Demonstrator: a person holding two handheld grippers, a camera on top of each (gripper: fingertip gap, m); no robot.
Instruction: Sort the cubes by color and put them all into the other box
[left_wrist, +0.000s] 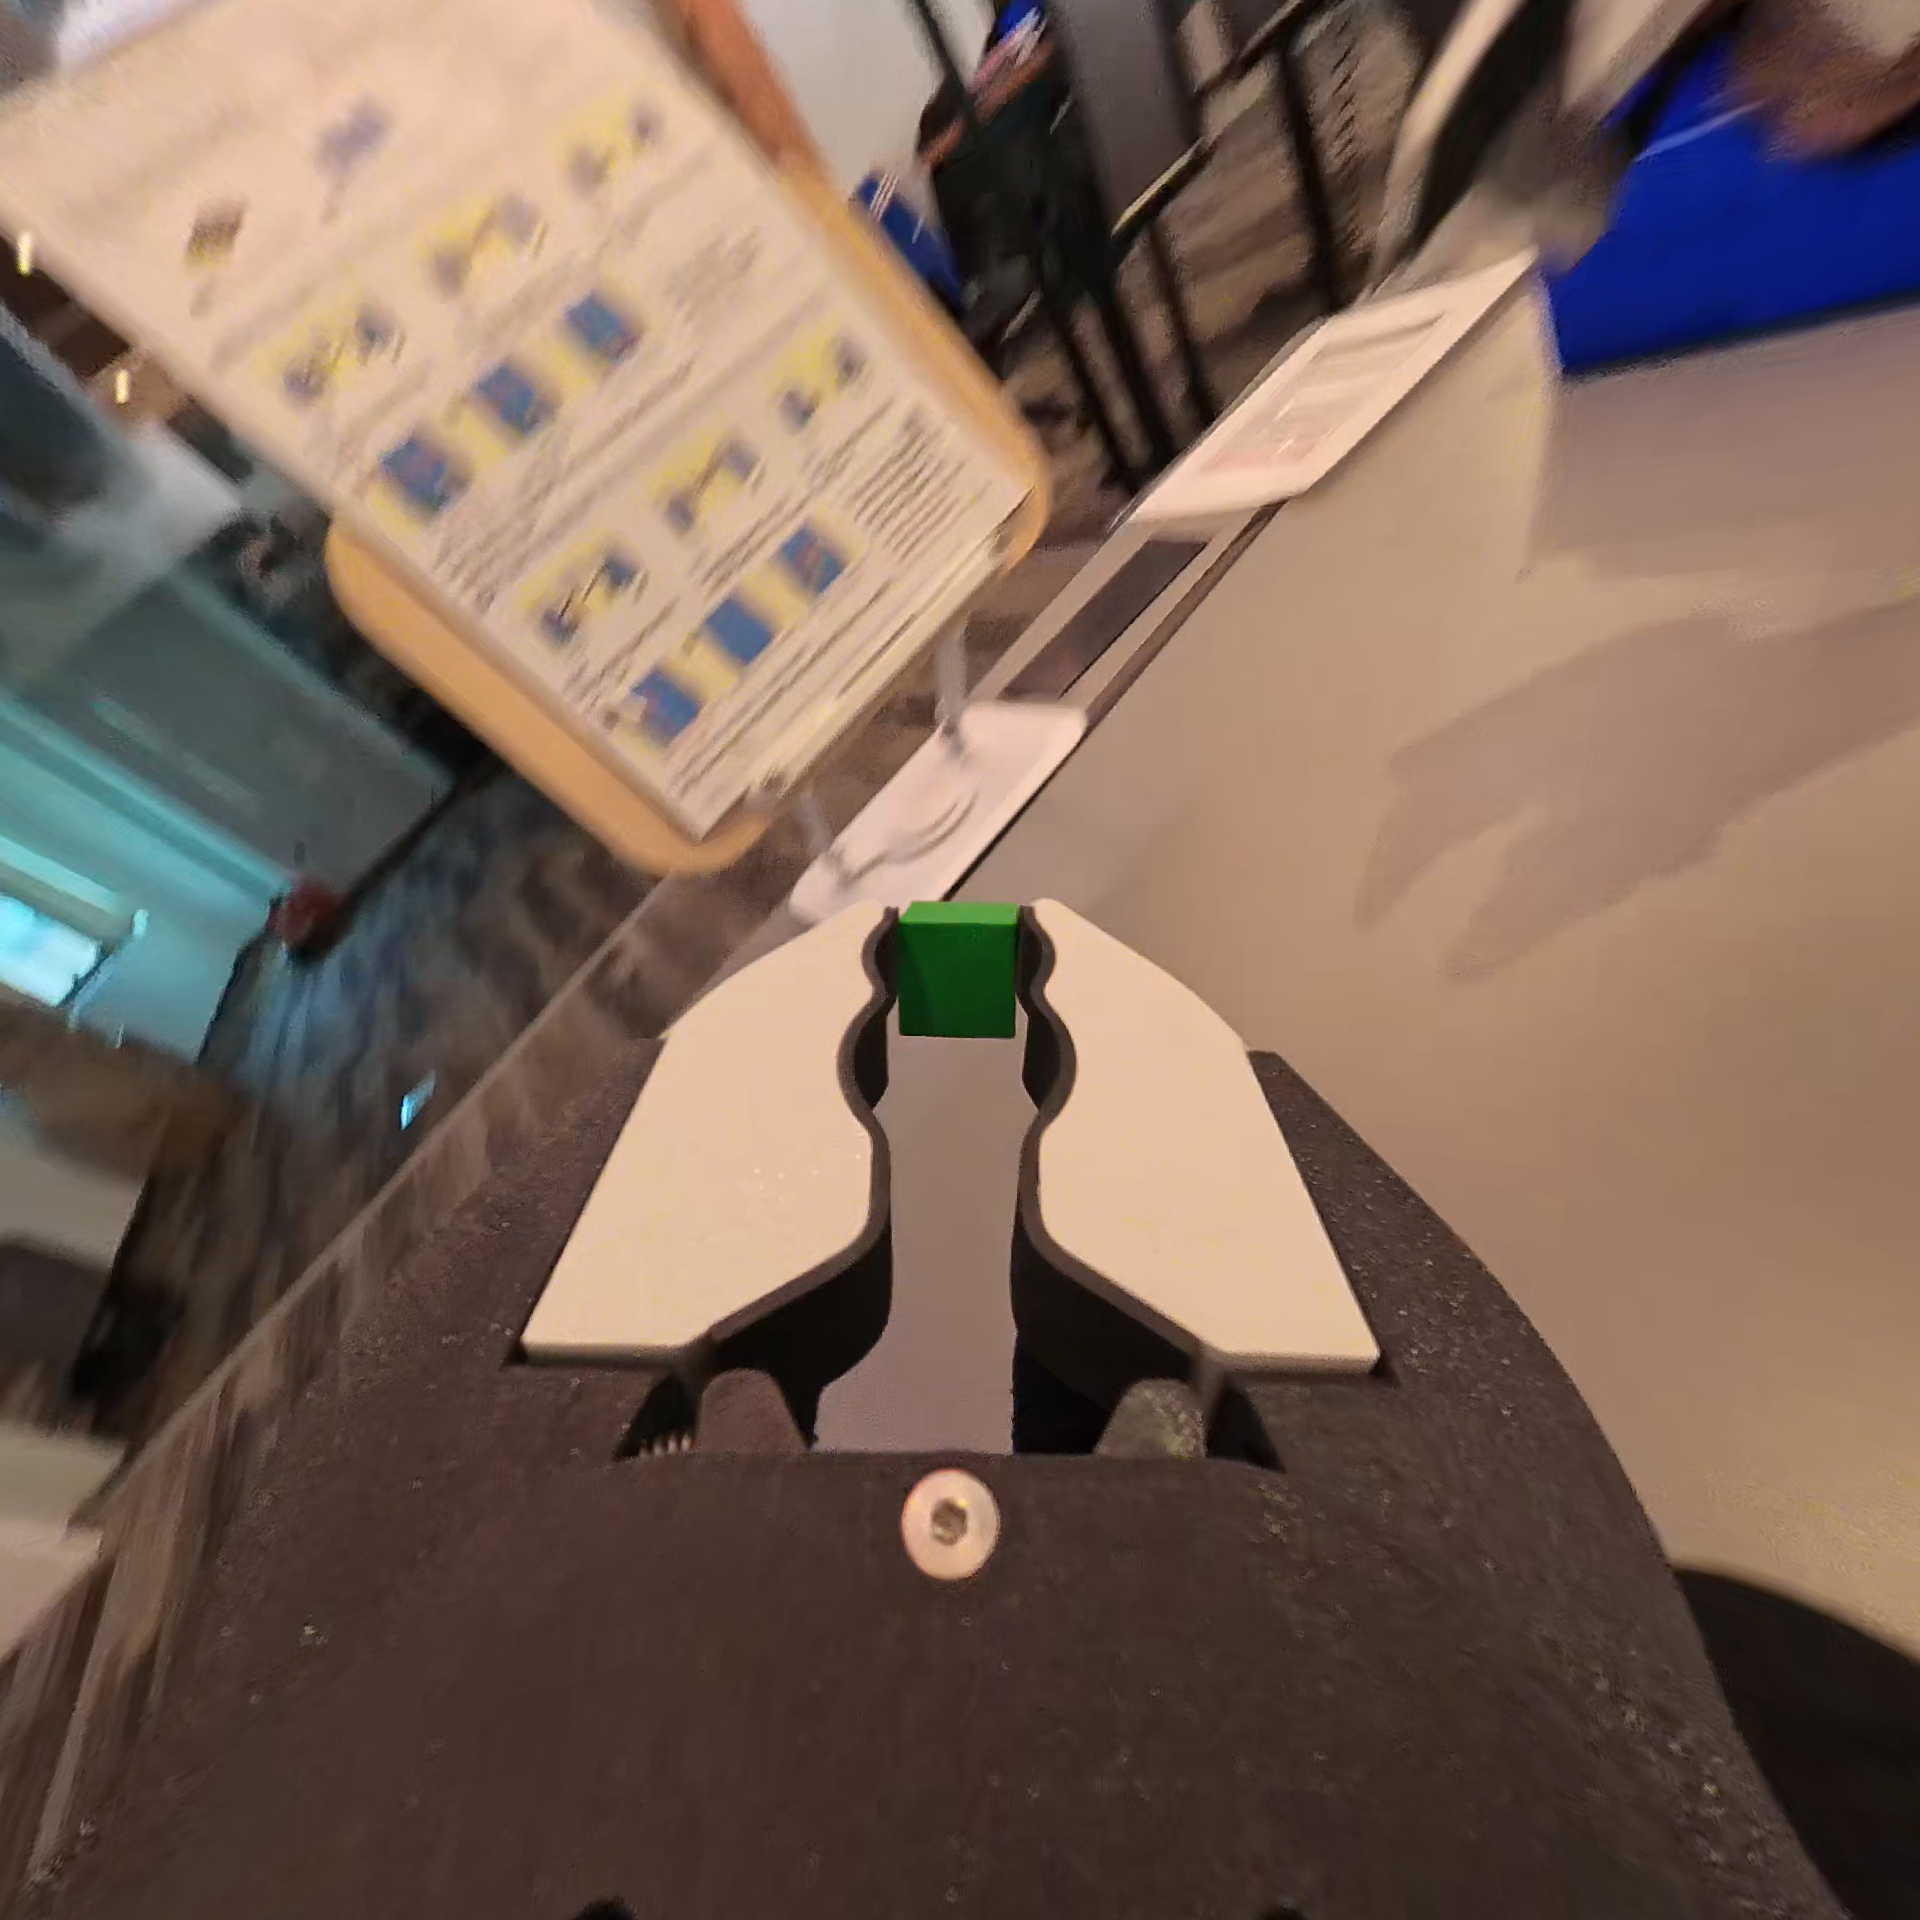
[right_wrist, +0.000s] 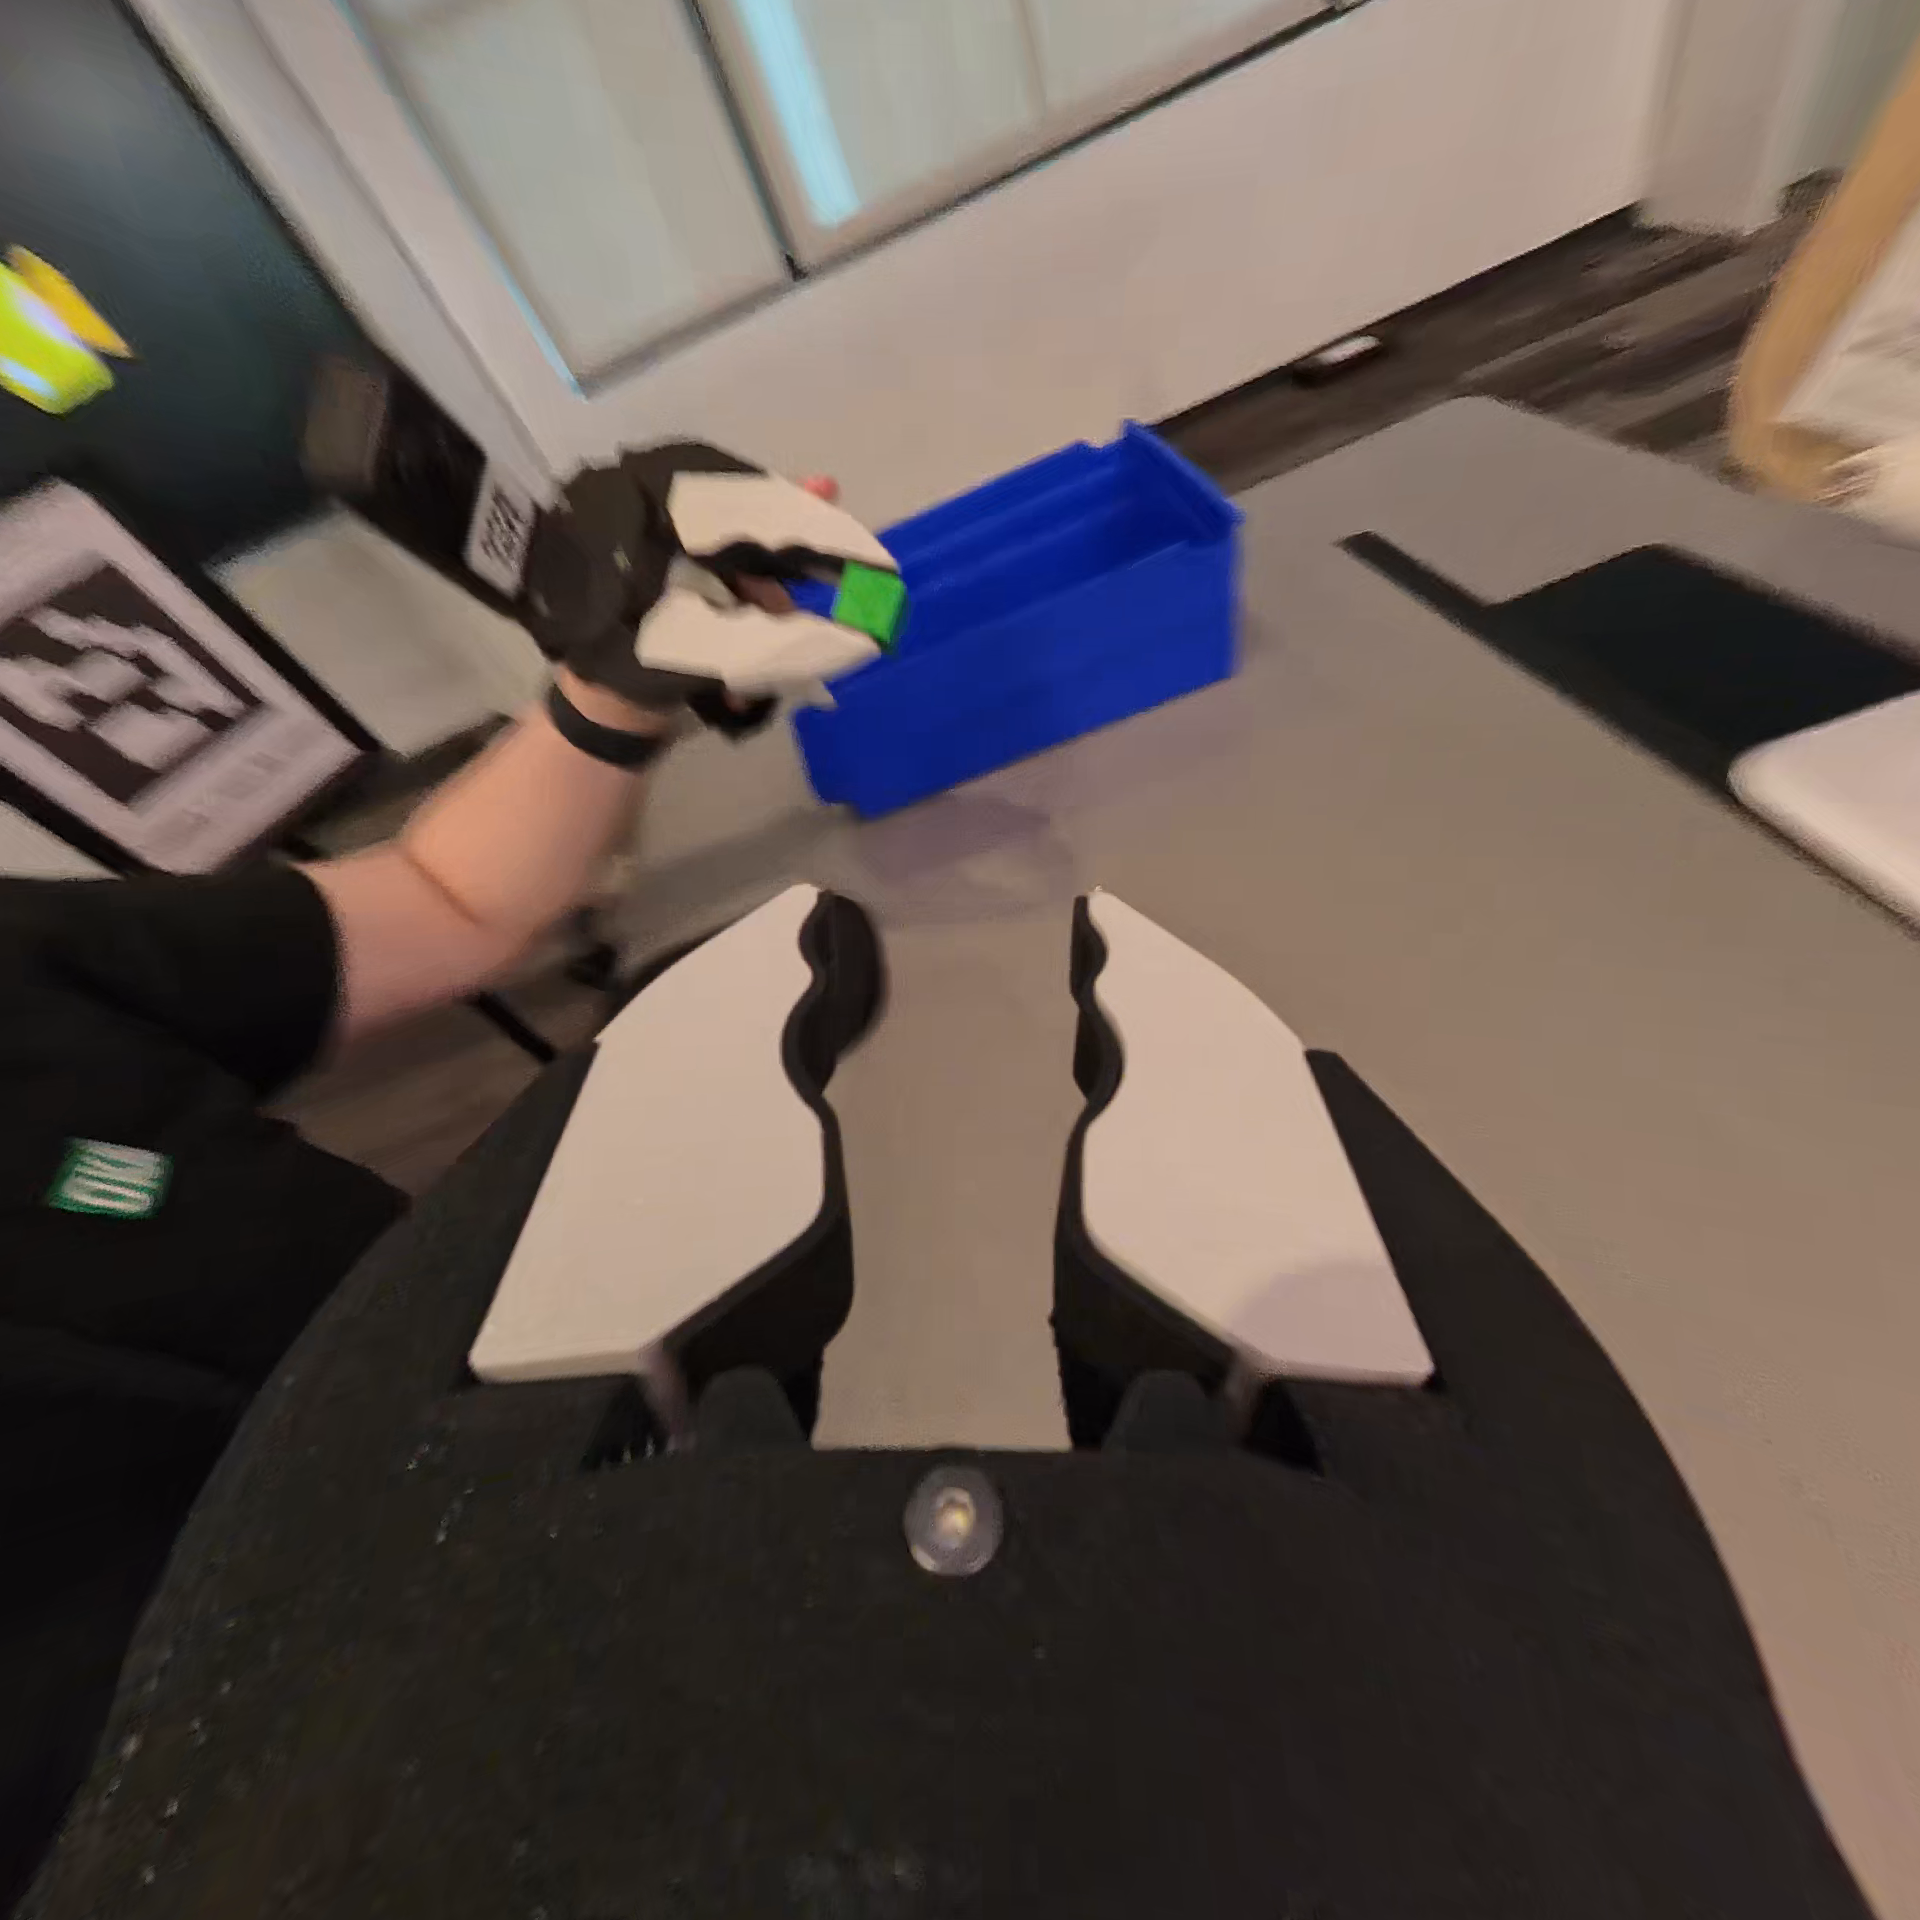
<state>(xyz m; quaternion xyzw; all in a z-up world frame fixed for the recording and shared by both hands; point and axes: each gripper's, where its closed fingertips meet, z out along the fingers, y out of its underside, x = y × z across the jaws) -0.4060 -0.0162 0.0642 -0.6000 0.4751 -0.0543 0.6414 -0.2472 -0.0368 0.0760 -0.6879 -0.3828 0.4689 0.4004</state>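
My left gripper (left_wrist: 956, 961) is shut on a green cube (left_wrist: 956, 971), pinched between its fingertips and held in the air above the grey table (left_wrist: 1455, 935). In the right wrist view the left gripper (right_wrist: 873, 608) shows with the green cube (right_wrist: 871, 601) at the near left end of a blue box (right_wrist: 1039, 634), just over its rim. The blue box also shows blurred at the top right of the left wrist view (left_wrist: 1714, 260). My right gripper (right_wrist: 951, 935) is open and empty, above the grey table (right_wrist: 1351, 935) in front of the box. No other cubes show.
An instruction sheet on a wooden board (left_wrist: 582, 416) stands at the table's far edge. A white framed card (left_wrist: 1288, 416) lies beyond it. A white flat object (right_wrist: 1839, 790) and a black strip (right_wrist: 1662, 634) lie at the right. A person's forearm (right_wrist: 468, 862) reaches in from the left.
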